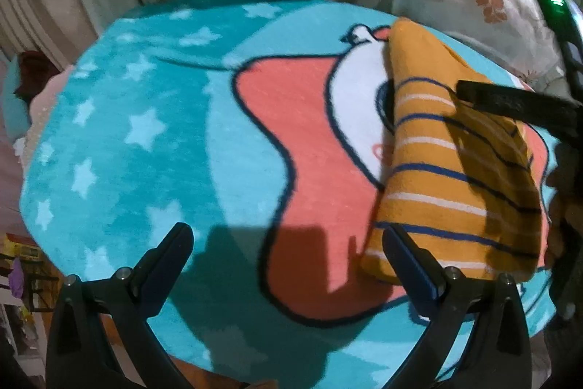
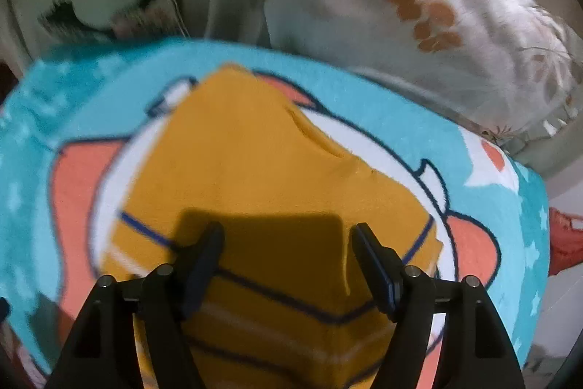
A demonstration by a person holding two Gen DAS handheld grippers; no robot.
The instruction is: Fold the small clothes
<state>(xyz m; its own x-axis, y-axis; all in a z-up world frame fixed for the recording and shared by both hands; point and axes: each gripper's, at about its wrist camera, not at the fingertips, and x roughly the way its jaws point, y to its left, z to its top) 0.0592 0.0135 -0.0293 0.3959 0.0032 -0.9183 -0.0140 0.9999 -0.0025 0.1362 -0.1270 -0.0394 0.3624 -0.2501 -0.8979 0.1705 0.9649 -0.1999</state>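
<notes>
The small garment (image 1: 452, 163) (image 2: 277, 177) in front of me is mustard-orange, with thin dark blue and white stripes on the near part and plain orange on the far part. It is folded into a compact, layered packet and lies flat. In my left view it is at the right side, stretching from near to far; in my right view it fills the centre.

A turquoise star-patterned blanket (image 1: 120, 148) with a coral-and-white cartoon figure forms the support surface, and a folded mustard striped garment (image 1: 448, 177) lies directly on it.
</notes>
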